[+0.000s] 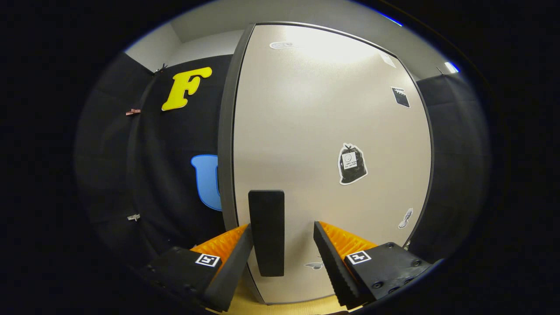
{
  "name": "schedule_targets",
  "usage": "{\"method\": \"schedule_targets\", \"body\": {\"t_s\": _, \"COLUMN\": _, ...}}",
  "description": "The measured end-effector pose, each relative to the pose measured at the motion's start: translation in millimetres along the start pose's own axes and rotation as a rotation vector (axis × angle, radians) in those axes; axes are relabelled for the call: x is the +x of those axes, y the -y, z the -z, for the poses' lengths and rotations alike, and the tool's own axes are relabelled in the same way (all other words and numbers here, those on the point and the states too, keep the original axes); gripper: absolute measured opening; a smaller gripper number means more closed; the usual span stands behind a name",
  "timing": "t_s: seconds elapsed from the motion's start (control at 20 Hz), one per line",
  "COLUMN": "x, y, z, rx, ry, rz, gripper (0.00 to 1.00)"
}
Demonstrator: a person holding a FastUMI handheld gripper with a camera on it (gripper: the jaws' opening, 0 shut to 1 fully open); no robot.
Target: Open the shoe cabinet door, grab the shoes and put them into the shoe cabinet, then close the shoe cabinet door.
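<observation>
The shoe cabinet door (323,144) is a pale beige panel with a dark frame, standing right in front of me and looking closed. A black upright bar handle (266,232) is fixed near the door's left edge. My gripper (282,236) is open, its two fingers reaching toward the door. The handle stands between the fingers, close to the left finger (238,258), with a gap to the right finger (330,258). Neither finger presses on it.
Several stickers mark the door, among them a black bag-shaped sticker (352,164) to the right of the handle. Black cloth wall (166,175) hangs to the left of the cabinet and to its right. A strip of light wooden floor (284,308) lies under the fingers.
</observation>
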State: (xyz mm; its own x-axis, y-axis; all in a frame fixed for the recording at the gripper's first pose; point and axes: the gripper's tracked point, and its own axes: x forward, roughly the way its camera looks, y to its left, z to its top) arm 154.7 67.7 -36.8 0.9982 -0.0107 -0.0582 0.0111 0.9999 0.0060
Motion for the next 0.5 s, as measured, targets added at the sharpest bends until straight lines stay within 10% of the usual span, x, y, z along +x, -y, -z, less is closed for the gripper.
{"method": "schedule_targets", "body": {"t_s": 0.35, "x": -1.1, "y": -13.8, "z": 1.7, "rx": -0.043, "ry": -0.005, "rz": -0.029, "gripper": 0.38}}
{"method": "schedule_targets", "body": {"t_s": 0.5, "x": -0.9, "y": -15.0, "z": 3.4, "rx": -0.045, "ry": -0.013, "rz": -0.031, "gripper": 0.34}}
